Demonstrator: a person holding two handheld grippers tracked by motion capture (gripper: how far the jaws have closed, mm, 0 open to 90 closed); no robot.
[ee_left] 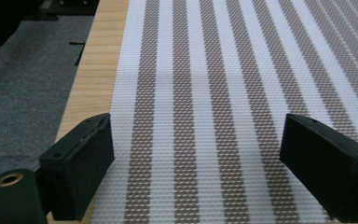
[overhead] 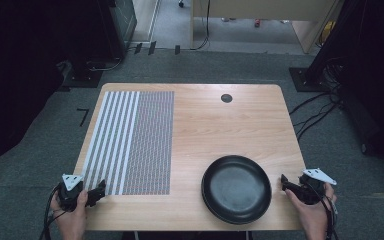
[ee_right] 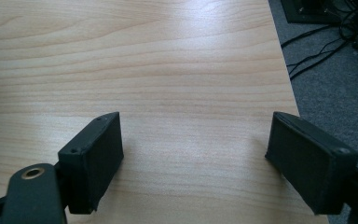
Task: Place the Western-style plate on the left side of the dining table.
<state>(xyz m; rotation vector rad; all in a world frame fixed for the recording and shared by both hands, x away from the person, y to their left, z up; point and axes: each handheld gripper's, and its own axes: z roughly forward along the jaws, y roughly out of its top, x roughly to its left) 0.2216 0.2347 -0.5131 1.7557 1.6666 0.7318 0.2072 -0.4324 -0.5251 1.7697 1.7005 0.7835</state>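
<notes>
A black round plate (overhead: 236, 188) lies on the wooden table (overhead: 220, 125) near its front right. A woven placemat (overhead: 130, 142), striped white and brown on its left half and finer brown on its right, covers the table's left part. My left gripper (overhead: 100, 189) rests at the mat's front left corner, held in a hand, jaws wide apart with nothing between them; the striped placemat (ee_left: 223, 93) stretches ahead of it. To the right of the plate, my right gripper (overhead: 283, 181) hovers at the table's right edge, open and empty over bare wood (ee_right: 168, 70).
A small dark round hole (overhead: 226, 98) sits near the table's far edge. Grey carpet (overhead: 40, 150) surrounds the table, with cables (overhead: 320, 110) on the floor to the right and dark equipment stands at the back corners.
</notes>
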